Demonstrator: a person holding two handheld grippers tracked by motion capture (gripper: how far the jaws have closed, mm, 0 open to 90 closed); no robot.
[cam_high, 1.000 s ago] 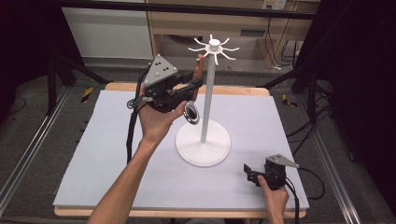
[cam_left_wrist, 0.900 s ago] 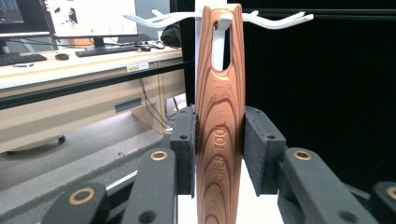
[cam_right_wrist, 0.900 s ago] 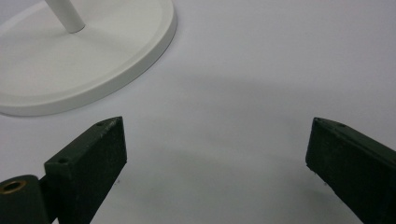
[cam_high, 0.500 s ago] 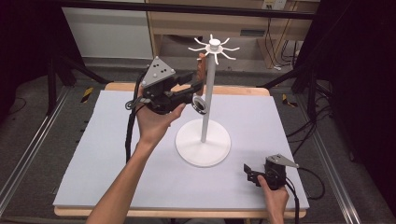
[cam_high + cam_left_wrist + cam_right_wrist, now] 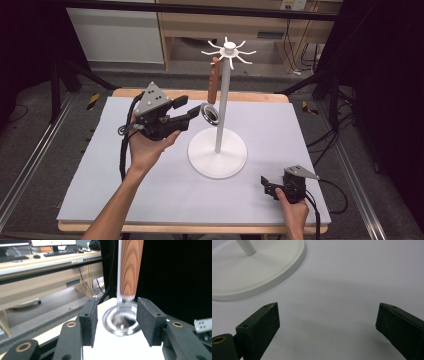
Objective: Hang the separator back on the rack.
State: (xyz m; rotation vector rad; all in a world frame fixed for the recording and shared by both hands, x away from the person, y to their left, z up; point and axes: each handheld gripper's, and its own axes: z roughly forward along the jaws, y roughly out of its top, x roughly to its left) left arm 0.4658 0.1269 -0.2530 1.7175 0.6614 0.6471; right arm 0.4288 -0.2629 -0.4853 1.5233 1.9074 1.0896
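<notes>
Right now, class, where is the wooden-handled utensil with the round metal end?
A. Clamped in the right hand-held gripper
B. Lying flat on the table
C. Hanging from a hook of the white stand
C: the utensil hangs from a hook at the top of the white stand, metal end down, clear of the table.

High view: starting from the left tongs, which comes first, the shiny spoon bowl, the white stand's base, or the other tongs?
From the left tongs:
1. Shiny spoon bowl, just off their tips, hanging beside the pole.
2. Stand base, lower, mid-table.
3. Right tongs, at the table's near right corner.
</notes>
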